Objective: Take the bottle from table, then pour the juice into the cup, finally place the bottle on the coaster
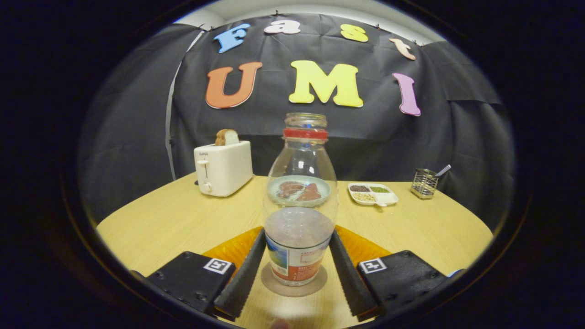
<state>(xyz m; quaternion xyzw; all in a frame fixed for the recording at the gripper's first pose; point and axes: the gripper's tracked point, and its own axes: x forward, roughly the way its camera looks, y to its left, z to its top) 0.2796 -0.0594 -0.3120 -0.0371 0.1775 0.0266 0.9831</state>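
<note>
A clear bottle [300, 214] with a red neck ring and an uncapped mouth stands upright on a round coaster [294, 287] on the wooden table [173, 219]. Its lower part carries a printed label, and the part above that looks cloudy. My gripper [298, 235] has one finger on each side of the bottle's lower body. Both fingertips [256, 246] touch its sides, so it is shut on the bottle.
Beyond the bottle, seen through its glass, lies a round plate [299, 191] with brownish pieces. A white divided tray [372, 194] of grains sits to its right, then a wire holder [424, 183] with a utensil. A white toaster [223, 168] with bread stands back left.
</note>
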